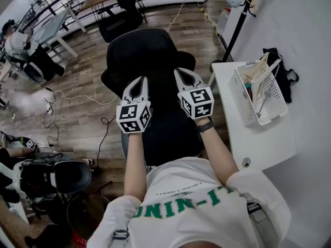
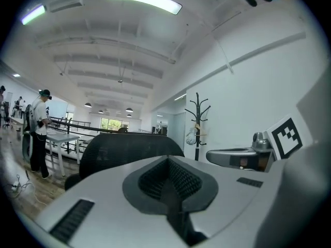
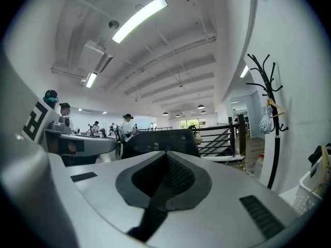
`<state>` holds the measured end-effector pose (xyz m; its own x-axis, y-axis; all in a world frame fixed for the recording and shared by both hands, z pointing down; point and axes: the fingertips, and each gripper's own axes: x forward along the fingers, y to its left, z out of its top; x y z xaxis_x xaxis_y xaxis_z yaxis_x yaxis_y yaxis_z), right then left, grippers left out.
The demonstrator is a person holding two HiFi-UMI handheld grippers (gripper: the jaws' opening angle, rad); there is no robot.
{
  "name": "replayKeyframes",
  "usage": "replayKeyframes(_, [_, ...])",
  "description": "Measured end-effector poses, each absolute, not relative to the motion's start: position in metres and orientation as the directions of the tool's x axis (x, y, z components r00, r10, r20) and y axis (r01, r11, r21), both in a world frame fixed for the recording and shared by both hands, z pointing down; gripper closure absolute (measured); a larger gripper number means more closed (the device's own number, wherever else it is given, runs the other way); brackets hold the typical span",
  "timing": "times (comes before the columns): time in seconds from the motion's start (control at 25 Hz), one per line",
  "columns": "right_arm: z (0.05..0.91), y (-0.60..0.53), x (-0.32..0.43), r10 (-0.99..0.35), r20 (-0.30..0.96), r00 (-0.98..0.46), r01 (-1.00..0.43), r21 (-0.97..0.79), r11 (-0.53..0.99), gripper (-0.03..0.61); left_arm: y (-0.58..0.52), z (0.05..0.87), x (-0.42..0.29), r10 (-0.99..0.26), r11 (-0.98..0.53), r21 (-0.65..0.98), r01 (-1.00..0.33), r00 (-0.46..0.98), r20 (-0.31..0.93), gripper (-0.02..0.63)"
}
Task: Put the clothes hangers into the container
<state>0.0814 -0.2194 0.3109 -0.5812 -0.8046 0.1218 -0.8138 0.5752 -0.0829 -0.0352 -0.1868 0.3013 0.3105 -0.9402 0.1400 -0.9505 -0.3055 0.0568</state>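
Observation:
A white mesh basket (image 1: pixel 247 103) stands on the small white table (image 1: pixel 261 143) at the right of the head view, with wooden and white clothes hangers (image 1: pixel 261 75) lying inside it. Both grippers are held up side by side over the black office chair (image 1: pixel 147 53), well left of the basket. My left gripper (image 1: pixel 143 79) is shut with nothing between its jaws, and its own view shows the pads meeting (image 2: pixel 166 159). My right gripper (image 1: pixel 179 72) is likewise shut and empty (image 3: pixel 166 155). The basket's edge (image 3: pixel 316 185) shows at the far right of the right gripper view.
A black coat stand (image 3: pixel 270 118) with a mop head hanging on it rises beside the table. A dark bag (image 1: pixel 283 72) lies against the wall behind the basket. Cables trail over the wooden floor (image 1: pixel 77 97), and people stand at desks (image 2: pixel 39 133) further off.

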Motion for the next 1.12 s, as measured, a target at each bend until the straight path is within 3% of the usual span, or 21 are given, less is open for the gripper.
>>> replayKeyframes(0.16, [0.311, -0.206, 0.038, -0.742, 0.086, -0.665, -0.747, -0.09, 0.659, 0.565, -0.177, 0.304, -0.058, -0.954, -0.273, 0.024, -0.962, 0.274, 0.124, 0.6])
replayKeyframes(0.32, [0.315, -0.198, 0.017, -0.753, 0.106, -0.649, -0.76, -0.062, 0.647, 0.565, -0.172, 0.305, -0.073, -0.96, -0.256, -0.01, -0.966, 0.254, 0.119, 0.6])
replayKeyframes(0.88, [0.319, -0.183, 0.011, -0.754, 0.118, -0.646, -0.763, -0.067, 0.643, 0.565, -0.175, 0.303, -0.077, -0.957, -0.27, 0.035, -0.962, 0.273, 0.102, 0.598])
replayKeyframes(1.12, [0.312, -0.18, 0.019, -0.723, 0.062, -0.688, -0.718, -0.204, 0.666, 0.565, -0.171, 0.306, -0.074, -0.946, -0.301, 0.096, -0.949, 0.31, 0.093, 0.598])
